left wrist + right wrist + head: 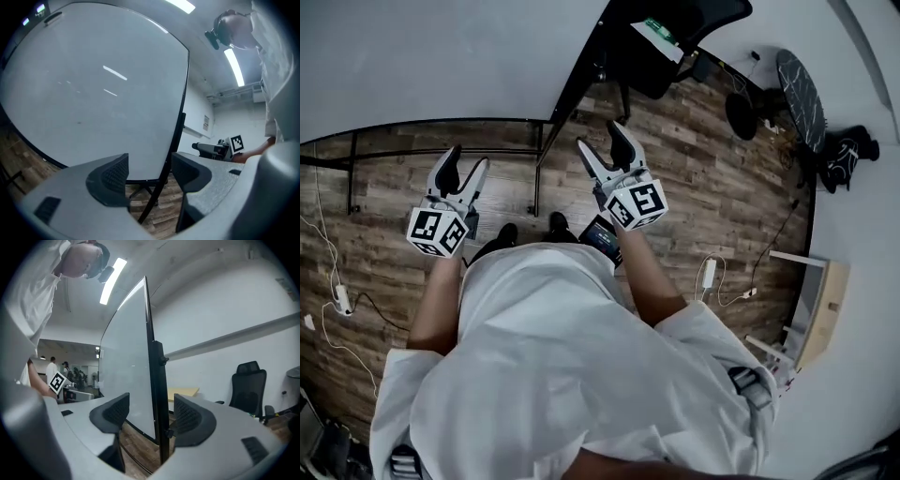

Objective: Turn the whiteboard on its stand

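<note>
Whiteboard sits on its black stand on the wood floor, directly ahead of the person.

Right gripper: fingers apart, stand post at the board's side edge lined up in the gap, not clamped.

Left gripper: fingers apart, nothing between them, facing the board's face near its lower corner.

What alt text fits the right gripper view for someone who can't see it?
The right claw is open, and the upright black side edge of the whiteboard shows between its jaws, not gripped. A black office chair stands at right.
</note>
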Demonstrator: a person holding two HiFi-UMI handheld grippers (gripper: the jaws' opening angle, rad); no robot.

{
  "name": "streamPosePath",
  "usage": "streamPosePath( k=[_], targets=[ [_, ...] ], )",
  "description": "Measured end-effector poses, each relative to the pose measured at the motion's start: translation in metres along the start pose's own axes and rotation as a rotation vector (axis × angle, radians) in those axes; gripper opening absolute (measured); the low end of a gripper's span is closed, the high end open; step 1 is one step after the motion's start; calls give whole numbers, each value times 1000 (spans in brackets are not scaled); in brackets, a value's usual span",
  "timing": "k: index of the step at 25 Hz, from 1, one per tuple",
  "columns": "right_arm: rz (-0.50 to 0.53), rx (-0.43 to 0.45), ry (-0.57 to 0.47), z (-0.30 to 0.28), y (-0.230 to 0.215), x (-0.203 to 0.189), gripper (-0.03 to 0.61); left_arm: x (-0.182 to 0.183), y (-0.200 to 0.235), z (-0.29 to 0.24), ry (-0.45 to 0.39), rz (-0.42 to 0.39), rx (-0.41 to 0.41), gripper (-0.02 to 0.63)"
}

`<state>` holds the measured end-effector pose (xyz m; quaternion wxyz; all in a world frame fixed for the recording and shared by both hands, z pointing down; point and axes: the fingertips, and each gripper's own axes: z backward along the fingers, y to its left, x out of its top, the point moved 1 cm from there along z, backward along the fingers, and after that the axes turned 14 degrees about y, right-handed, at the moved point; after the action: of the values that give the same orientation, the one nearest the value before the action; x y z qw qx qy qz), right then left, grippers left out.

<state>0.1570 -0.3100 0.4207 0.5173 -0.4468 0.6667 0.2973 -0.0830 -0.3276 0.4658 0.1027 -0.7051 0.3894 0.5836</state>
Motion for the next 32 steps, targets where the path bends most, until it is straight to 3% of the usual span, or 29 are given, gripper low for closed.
streamPosePath(
  k=[9,16,24,32],
  targets=[
    [55,221,26,-35,-33,15,290,10,-30,-10,-60,-21,169,268],
    [103,399,68,-73,-35,17,290,10,-38,8,-96,19,300,268],
    [180,537,109,-98,-24,20,288,-5,-51,33,-131,81,419,268],
    [232,595,139,-111,-9,14,285,-19,-73,50,-147,99,487,268]
  ],
)
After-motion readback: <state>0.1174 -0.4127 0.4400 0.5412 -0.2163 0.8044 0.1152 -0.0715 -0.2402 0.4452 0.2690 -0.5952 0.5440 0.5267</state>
